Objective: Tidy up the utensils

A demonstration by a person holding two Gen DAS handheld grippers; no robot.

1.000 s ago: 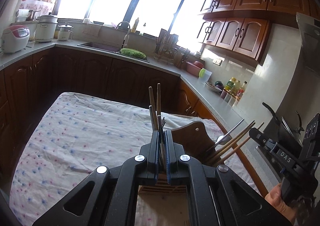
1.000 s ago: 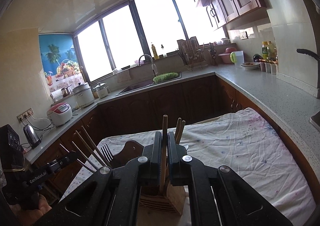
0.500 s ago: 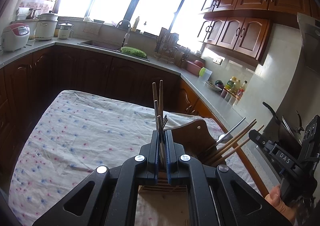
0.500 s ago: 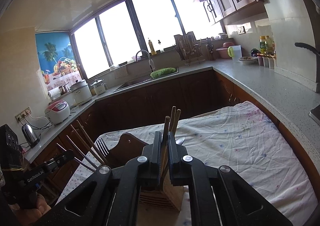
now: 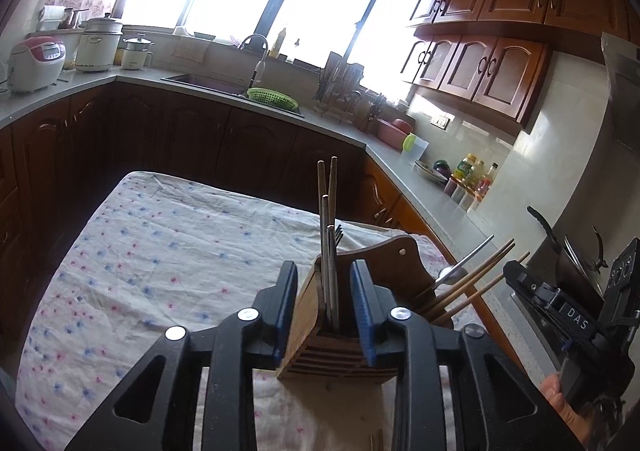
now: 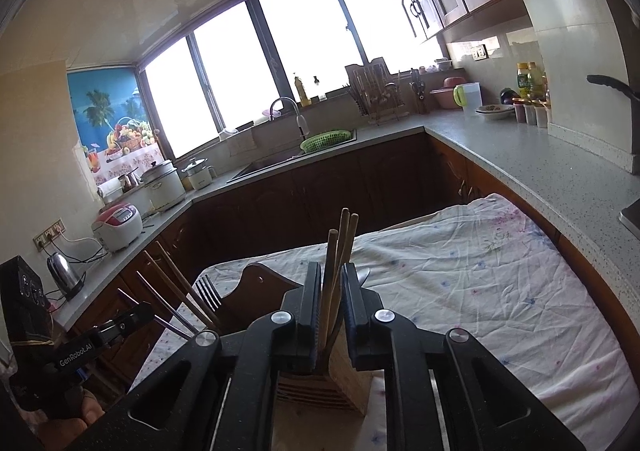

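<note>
A wooden utensil holder (image 5: pixel 320 351) stands on a floral tablecloth (image 5: pixel 140 271) and holds chopsticks (image 5: pixel 326 251), a fork and a spoon (image 5: pixel 452 273). My left gripper (image 5: pixel 325 311) is open, with its jaws on either side of the upright chopsticks and not touching them. In the right wrist view the holder (image 6: pixel 344 371) sits just under my right gripper (image 6: pixel 331 315), whose jaws stand slightly apart around wooden chopsticks (image 6: pixel 338 271) that rest in the holder. A fork (image 6: pixel 210 295) and more chopsticks (image 6: pixel 176 291) lean out to the left.
The table is ringed by dark kitchen cabinets and a grey counter (image 6: pixel 540 159). A sink with a green basket (image 5: pixel 272 97), rice cookers (image 5: pixel 36 61) and bottles (image 5: pixel 468 175) line the counter. The other hand-held gripper shows at each view's edge (image 5: pixel 568 315) (image 6: pixel 80 347).
My left gripper has opened and let go of the chopsticks, which now stand in the holder. My right gripper has lowered its chopsticks into the holder and its jaws have parted slightly.
</note>
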